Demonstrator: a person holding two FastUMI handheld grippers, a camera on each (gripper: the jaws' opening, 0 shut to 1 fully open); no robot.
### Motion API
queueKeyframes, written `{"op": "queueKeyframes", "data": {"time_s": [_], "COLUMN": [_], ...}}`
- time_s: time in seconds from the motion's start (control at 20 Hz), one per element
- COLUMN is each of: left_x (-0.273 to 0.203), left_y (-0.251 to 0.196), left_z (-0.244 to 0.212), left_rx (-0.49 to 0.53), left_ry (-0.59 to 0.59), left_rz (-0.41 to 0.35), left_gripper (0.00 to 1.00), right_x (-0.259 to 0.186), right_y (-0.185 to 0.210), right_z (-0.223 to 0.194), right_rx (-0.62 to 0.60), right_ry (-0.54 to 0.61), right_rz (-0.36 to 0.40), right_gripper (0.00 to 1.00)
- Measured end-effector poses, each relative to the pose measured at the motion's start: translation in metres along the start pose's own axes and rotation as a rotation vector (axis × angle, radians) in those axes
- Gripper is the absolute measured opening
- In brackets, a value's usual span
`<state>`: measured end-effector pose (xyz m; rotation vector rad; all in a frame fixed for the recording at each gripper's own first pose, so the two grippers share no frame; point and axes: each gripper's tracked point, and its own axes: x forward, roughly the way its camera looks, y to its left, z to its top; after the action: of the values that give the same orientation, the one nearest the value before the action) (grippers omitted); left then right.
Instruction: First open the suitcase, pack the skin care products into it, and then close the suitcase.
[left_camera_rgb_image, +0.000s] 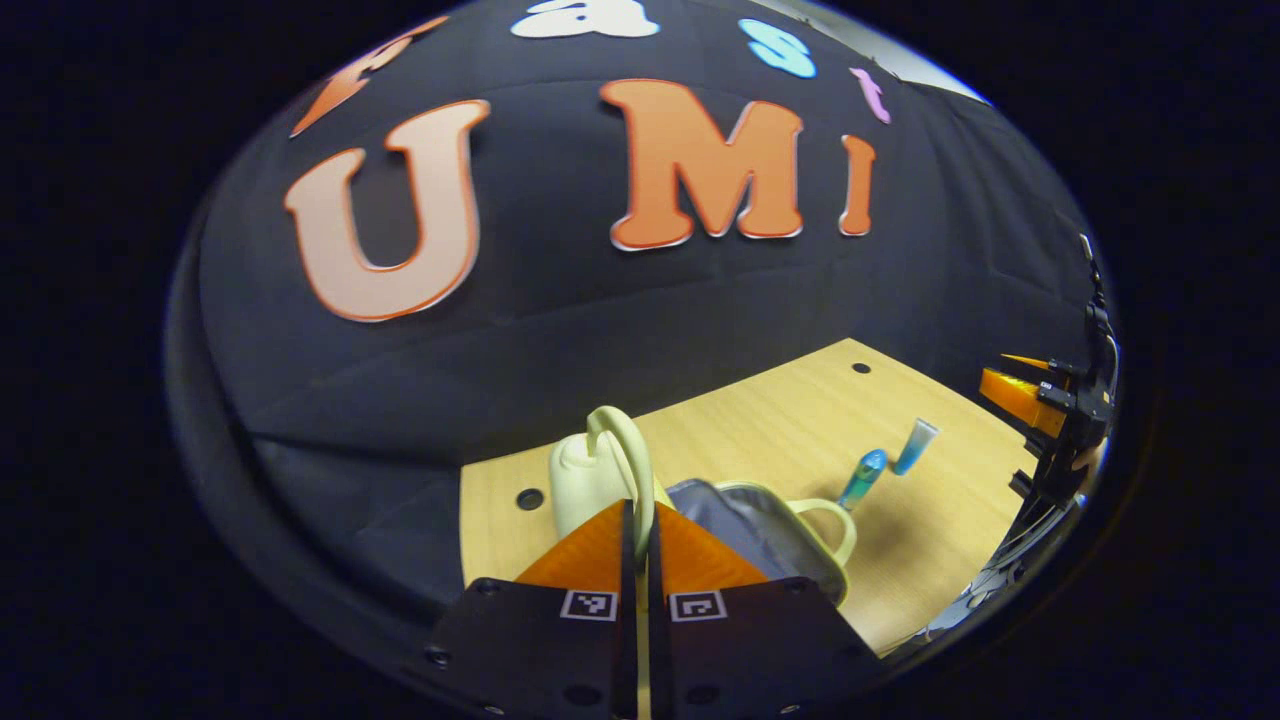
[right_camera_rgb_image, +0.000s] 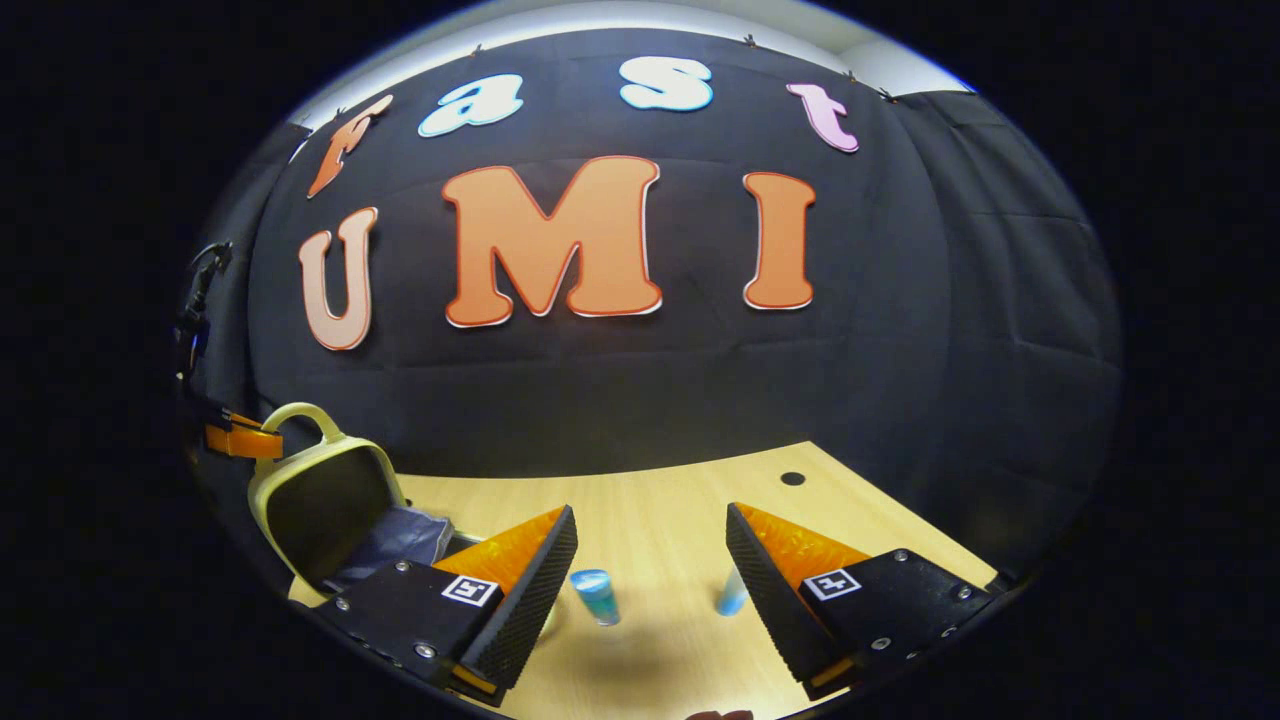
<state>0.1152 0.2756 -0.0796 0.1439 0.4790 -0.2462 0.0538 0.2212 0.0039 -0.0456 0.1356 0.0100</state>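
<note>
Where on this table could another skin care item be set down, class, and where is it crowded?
Bare table: the far strip between the booth wall and the two blue tubes, around the small hole. Crowded: the side with the open suitcase, whose lid handle the left gripper holds, and between the right gripper fingers.

suitcase (right_camera_rgb_image: 320, 500): base cut by claw | tube (right_camera_rgb_image: 731, 592): half hidden behind finger
</note>
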Motion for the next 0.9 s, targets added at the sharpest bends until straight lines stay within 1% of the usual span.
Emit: {"op": "queueKeyframes", "data": {"time_s": [0.1, 0.2, 0.35, 0.5, 0.6, 0.8, 0.9], "left_x": [-0.016, -0.027, -0.02, -0.007, 0.004, 0.021, 0.031], "left_y": [0.05, 0.093, 0.139, 0.155, 0.165, 0.175, 0.173], "left_z": [-0.021, -0.051, -0.112, -0.18, -0.216, -0.273, -0.296], "left_rx": [-0.072, -0.174, -0.315, -0.425, -0.481, -0.538, -0.542], "left_ry": [0.015, 0.013, 0.033, 0.086, 0.122, 0.173, 0.207], "left_rz": [0.04, 0.061, 0.109, 0.143, 0.152, 0.172, 0.188], "left_gripper": [0.05, 0.05, 0.04, 0.04, 0.04, 0.04, 0.04], "right_x": [0.003, 0.005, 0.007, 0.007, 0.006, 0.002, -0.002], "right_y": [0.017, 0.032, 0.053, 0.062, 0.063, 0.056, 0.049], "right_z": [0.002, 0.002, 0.002, -0.002, -0.011, -0.025, -0.033], "right_rx": [-0.008, -0.004, 0.021, 0.01, 0.01, -0.007, -0.024], "right_ry": [0.002, 0.011, 0.032, 0.049, 0.078, 0.117, 0.135], "right_rz": [0.025, 0.05, 0.088, 0.095, 0.094, 0.07, 0.051], "right_gripper": [0.95, 0.95, 0.95, 0.95, 0.95, 0.95, 0.95]}}
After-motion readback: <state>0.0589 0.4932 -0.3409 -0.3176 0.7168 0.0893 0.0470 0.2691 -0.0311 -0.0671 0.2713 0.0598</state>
